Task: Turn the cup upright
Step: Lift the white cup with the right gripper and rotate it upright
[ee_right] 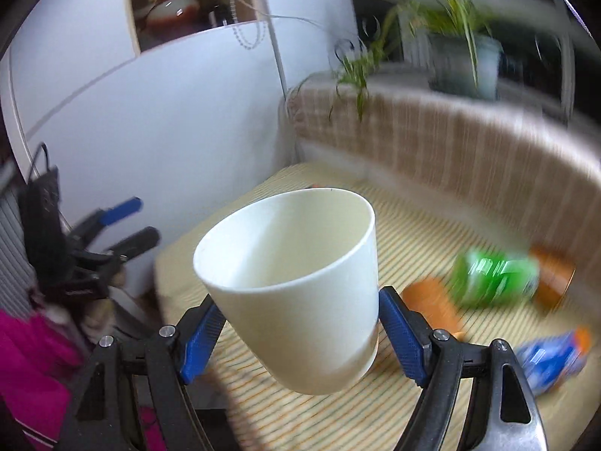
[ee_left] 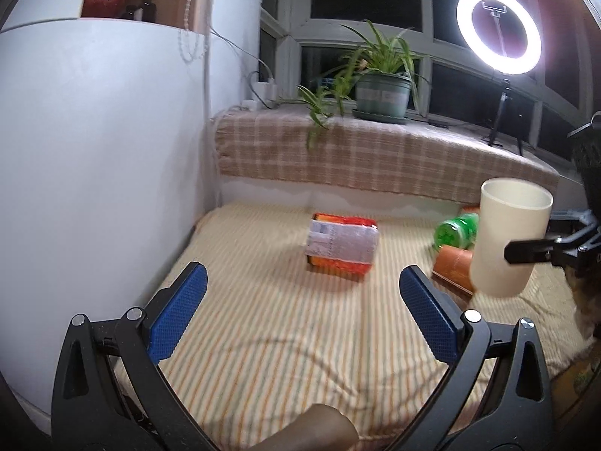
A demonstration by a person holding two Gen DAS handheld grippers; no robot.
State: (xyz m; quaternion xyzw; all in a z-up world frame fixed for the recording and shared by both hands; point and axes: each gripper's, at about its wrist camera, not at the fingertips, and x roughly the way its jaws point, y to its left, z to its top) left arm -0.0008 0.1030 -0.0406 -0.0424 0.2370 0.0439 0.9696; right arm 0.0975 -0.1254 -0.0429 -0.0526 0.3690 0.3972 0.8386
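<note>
Fingers (ee_right: 402, 334) of the right gripper (ee_right: 300, 332) clamp the cup (ee_right: 296, 282), mouth up.

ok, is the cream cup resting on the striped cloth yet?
No, the cream plastic cup hangs mouth-up above the striped cloth, clamped by the right tool.

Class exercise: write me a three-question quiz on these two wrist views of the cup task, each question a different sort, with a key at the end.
1. True or false: the cream cup rests on the striped cloth.
2. Which hand-held gripper holds the cup? A) left hand-held gripper B) right hand-held gripper
3. Fill in: the green bottle lies on its ____.

Key
1. False; it is held above the cloth, mouth upward, slightly tilted.
2. B; the left one is open and holds nothing.
3. side
</note>
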